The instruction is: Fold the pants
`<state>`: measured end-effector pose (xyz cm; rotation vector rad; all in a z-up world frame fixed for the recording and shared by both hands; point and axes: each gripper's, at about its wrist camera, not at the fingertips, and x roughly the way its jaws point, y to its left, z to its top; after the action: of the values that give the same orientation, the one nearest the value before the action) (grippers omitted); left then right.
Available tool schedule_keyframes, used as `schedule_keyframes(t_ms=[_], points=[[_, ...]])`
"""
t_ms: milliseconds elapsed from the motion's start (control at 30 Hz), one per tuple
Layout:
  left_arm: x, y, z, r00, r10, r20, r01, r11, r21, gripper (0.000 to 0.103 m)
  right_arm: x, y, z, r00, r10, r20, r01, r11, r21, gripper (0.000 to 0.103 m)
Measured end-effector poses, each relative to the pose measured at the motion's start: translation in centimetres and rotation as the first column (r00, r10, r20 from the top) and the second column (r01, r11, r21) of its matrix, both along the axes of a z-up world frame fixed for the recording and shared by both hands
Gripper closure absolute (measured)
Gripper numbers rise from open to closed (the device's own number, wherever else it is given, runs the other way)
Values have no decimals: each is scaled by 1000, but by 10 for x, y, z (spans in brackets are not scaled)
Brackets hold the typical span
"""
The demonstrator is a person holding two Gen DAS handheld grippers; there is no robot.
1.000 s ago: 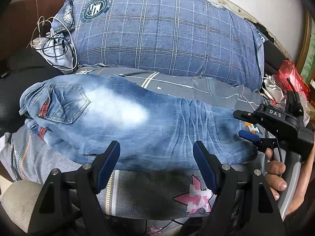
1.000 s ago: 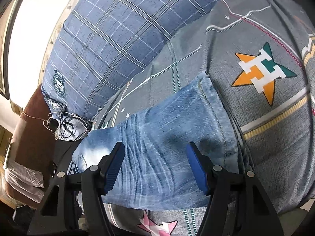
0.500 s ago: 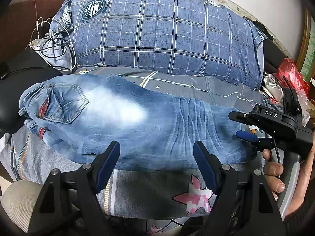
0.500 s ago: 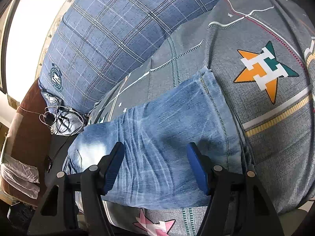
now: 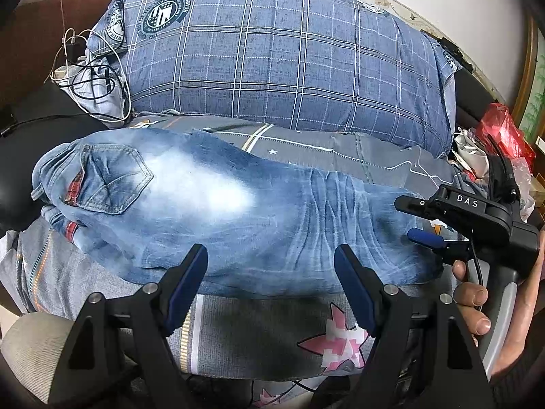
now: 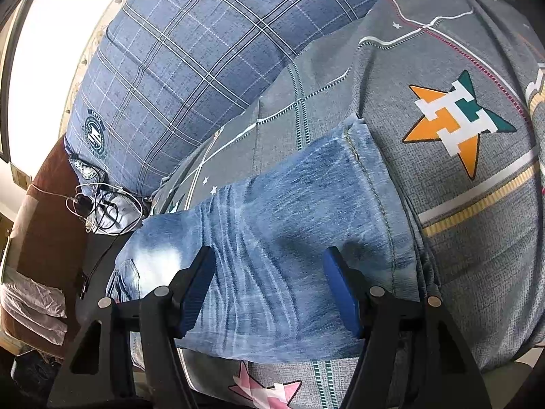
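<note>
Faded blue jeans (image 5: 221, 211) lie lengthwise on a grey star-print bedsheet (image 5: 259, 337), waist and back pocket at the left, leg hem at the right. My left gripper (image 5: 270, 269) is open and empty, hovering just above the near edge of the jeans' middle. My right gripper (image 6: 269, 272) is open and empty above the lower leg of the jeans (image 6: 289, 225); it also shows in the left wrist view (image 5: 425, 221), held by a hand at the hem end.
A big blue plaid pillow (image 5: 289, 54) lies behind the jeans. Tangled charger cables (image 5: 88, 75) sit at the back left. A red plastic bag (image 5: 504, 129) and clutter are at the right. The bed's front edge is close below the grippers.
Both grippers have shifted slightly; the view of the jeans has slid a little. Nothing was taken hold of and the jaws stay open.
</note>
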<state>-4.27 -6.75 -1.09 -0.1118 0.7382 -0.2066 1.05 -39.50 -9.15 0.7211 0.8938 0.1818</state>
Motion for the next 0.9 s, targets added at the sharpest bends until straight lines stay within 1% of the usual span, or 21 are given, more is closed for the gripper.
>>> schedule_keyframes(t_ms=[900], points=[[4, -1, -2, 1000, -17, -7, 17, 1000, 13, 26, -1, -1, -1, 1000, -6, -5, 6, 1000, 5, 36]])
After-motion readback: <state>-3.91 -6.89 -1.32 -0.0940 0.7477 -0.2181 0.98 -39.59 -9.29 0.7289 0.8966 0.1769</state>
